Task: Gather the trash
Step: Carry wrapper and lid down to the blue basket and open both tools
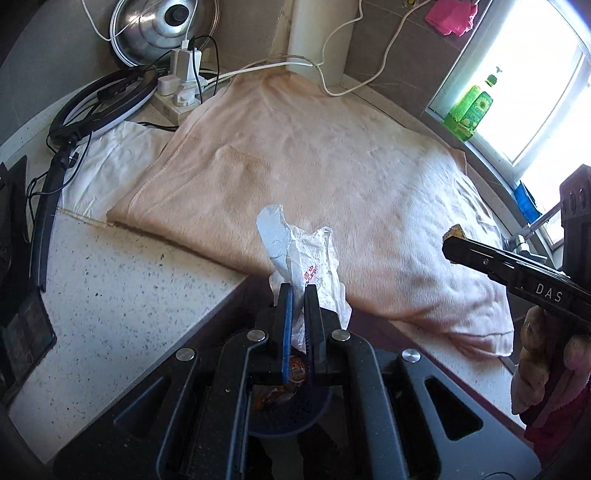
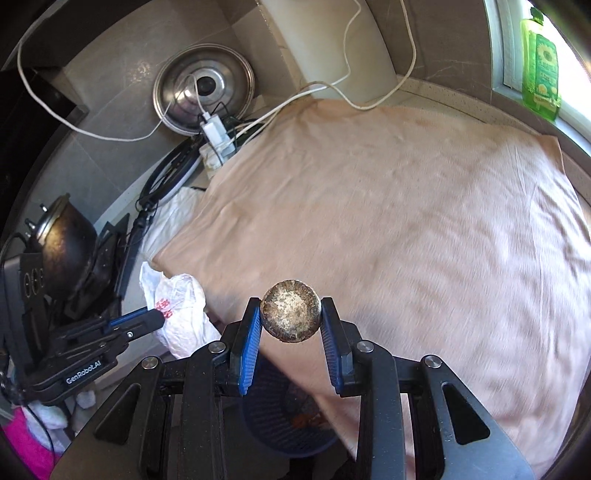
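Note:
My left gripper (image 1: 298, 290) is shut on a crumpled white plastic bag (image 1: 306, 258) with red print, held over the counter's front edge; it also shows in the right wrist view (image 2: 177, 306). My right gripper (image 2: 290, 310) is shut on a round, brownish, crusty disc-shaped piece of trash (image 2: 290, 311) above the peach towel (image 2: 388, 221). The right gripper shows in the left wrist view (image 1: 456, 240) at the right, with the disc (image 1: 455, 232) at its tip. A dark blue mesh bin (image 2: 280, 417) with scraps inside stands below both grippers, also in the left wrist view (image 1: 291, 413).
The peach towel (image 1: 314, 166) covers most of the speckled counter (image 1: 122, 280). At the back are a power strip with chargers (image 1: 181, 85), a metal pot lid (image 1: 162, 26), a ring light (image 1: 99, 103) and white cables. A green bottle (image 1: 472, 103) stands on the window sill. A black pot (image 2: 62, 240) is at left.

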Action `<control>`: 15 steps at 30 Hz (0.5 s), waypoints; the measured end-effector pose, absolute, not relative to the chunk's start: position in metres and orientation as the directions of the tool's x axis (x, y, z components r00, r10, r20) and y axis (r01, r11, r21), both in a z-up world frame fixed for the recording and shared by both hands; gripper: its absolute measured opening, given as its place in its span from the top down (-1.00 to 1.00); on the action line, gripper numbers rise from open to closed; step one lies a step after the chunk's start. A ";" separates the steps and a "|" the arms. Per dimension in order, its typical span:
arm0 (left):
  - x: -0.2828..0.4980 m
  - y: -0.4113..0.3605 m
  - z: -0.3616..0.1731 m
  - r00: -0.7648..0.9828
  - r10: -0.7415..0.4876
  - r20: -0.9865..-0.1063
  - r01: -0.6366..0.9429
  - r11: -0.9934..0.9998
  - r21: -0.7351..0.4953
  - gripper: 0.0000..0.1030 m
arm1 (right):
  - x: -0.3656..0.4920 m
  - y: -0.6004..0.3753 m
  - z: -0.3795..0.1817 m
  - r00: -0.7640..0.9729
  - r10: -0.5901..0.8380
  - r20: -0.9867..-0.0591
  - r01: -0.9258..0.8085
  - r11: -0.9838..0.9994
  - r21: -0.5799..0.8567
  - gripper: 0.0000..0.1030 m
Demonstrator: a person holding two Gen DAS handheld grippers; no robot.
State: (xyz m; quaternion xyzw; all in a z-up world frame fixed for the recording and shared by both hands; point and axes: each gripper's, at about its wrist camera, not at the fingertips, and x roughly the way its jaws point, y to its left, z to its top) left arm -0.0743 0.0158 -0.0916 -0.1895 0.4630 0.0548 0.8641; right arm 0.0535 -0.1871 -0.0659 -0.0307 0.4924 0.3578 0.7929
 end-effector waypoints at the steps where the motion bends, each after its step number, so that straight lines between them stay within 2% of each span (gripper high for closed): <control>1: -0.079 0.017 -0.094 0.562 -0.084 -0.823 -0.266 0.924 -0.276 0.93 | 0.046 -0.187 -0.069 0.257 0.537 -0.804 -0.593 0.744 0.308 0.43; 15: -0.115 0.027 -0.152 0.464 -0.120 -0.878 -0.256 0.930 -0.263 0.93 | -0.025 -0.172 -0.126 0.214 0.452 -0.866 -0.583 0.770 0.258 0.43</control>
